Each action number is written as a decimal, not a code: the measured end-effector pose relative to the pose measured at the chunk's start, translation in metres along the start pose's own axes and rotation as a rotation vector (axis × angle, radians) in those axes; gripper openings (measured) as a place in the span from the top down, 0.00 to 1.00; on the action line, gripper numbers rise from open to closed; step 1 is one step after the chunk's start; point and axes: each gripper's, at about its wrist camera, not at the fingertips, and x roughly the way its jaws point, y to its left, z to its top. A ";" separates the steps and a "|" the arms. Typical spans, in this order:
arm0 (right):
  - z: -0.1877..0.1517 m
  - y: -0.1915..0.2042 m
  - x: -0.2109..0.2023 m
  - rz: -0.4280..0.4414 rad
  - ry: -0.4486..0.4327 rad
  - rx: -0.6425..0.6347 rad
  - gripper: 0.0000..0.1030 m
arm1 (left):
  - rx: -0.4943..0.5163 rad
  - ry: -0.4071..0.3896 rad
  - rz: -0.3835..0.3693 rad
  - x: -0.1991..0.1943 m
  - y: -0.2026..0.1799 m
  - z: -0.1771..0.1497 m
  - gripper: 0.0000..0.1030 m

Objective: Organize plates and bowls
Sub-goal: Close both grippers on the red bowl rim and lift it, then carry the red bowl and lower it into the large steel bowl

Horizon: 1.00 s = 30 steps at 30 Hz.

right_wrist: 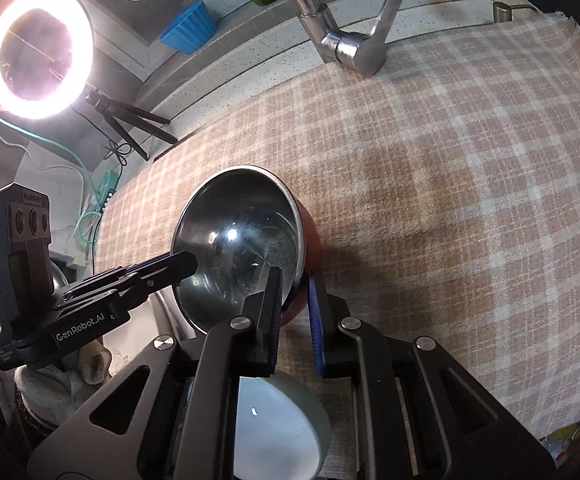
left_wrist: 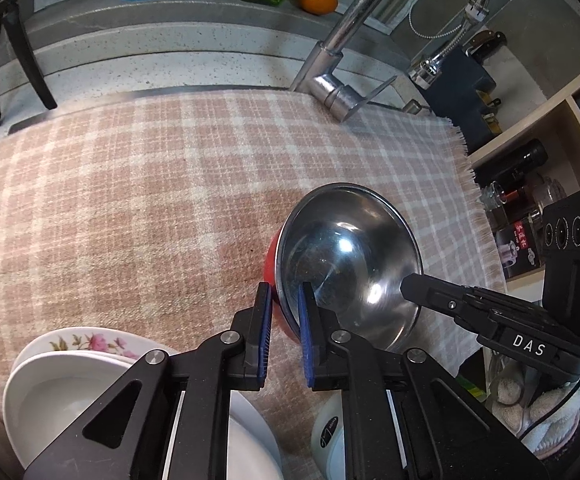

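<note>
Bowl (left_wrist: pixel 350 264), steel inside and red outside, sits tipped on its side over the checked cloth (left_wrist: pixel 150 184), its open mouth turned back toward both grippers and its red base pointing away toward the tap (left_wrist: pixel 330 80). It lies near the cloth's right edge, the fringed one, in the left wrist view.

Left gripper (left_wrist: pixel 284 320) straddles the bowl's rim on the bowl's left side: one blue pad (left_wrist: pixel 305 320) is inside the steel wall, the other is outside against the red. The jaws stand narrow, with only the wall between them. Right gripper (right_wrist: pixel 294 304) does the same on the opposite side of the rim, jaws narrow, one pad in and one pad out. So the bowl is pinched from two sides, and neither hand is clearly nearer; each meets it straight ahead, just past its fingertips.

White plates (left_wrist: pixel 50 380), the lower one flowered, are stacked at the cloth's near left corner, under the left gripper. If the bowl is to join them, I judge the carry runs left and toward the person.
</note>
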 end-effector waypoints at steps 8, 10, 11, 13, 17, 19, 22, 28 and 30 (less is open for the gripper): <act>-0.002 0.037 -0.020 0.021 -0.037 -0.048 0.87 | -0.002 -0.081 -0.011 -0.043 0.006 -0.005 0.89; -0.003 0.048 -0.024 0.028 -0.044 -0.066 0.87 | -0.007 -0.098 -0.012 -0.053 0.010 -0.007 0.89; -0.004 0.054 -0.025 0.033 -0.047 -0.075 0.87 | -0.008 -0.109 -0.011 -0.060 0.013 -0.009 0.89; -0.005 0.068 -0.027 0.045 -0.053 -0.093 0.87 | -0.019 -0.125 -0.013 -0.072 0.019 -0.013 0.89; -0.010 0.094 -0.027 0.071 -0.053 -0.129 0.87 | -0.043 -0.164 -0.008 -0.097 0.036 -0.022 0.89; -0.013 0.107 -0.025 0.083 -0.048 -0.145 0.87 | -0.055 -0.181 0.000 -0.108 0.044 -0.028 0.89; -0.018 0.130 -0.020 0.107 -0.035 -0.178 0.87 | -0.083 -0.202 0.007 -0.123 0.058 -0.037 0.89; -0.029 0.174 -0.010 0.152 -0.006 -0.248 0.87 | -0.160 -0.242 0.027 -0.150 0.092 -0.060 0.89; -0.033 0.190 -0.005 0.166 0.007 -0.275 0.87 | -0.191 -0.254 0.035 -0.158 0.103 -0.070 0.89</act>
